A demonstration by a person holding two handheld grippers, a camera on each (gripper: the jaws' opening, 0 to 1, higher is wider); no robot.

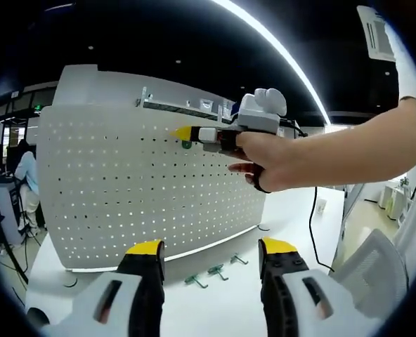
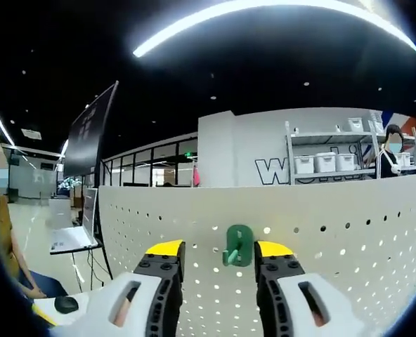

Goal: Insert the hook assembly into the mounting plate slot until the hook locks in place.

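Observation:
A white perforated mounting plate (image 1: 145,189) stands upright on a white table (image 1: 292,210). A green hook (image 2: 237,246) sits on the plate's face near its top edge, upright, between the jaws of my right gripper (image 2: 219,248). The jaws stand wide apart, and the hook is close to the right one without being pinched. In the left gripper view, a hand holds the right gripper (image 1: 183,132) against the upper plate, with the green hook (image 1: 187,144) just under its yellow tips. My left gripper (image 1: 212,249) hangs open and empty in front of the plate's lower edge.
Three spare green hooks (image 1: 217,271) lie on the table at the plate's foot. A black cable (image 1: 311,225) runs across the table on the right, beside a white chair (image 1: 377,263). A dark screen (image 2: 95,133) and shelves of white bins (image 2: 327,161) stand behind the plate. A person sits at the left (image 1: 27,182).

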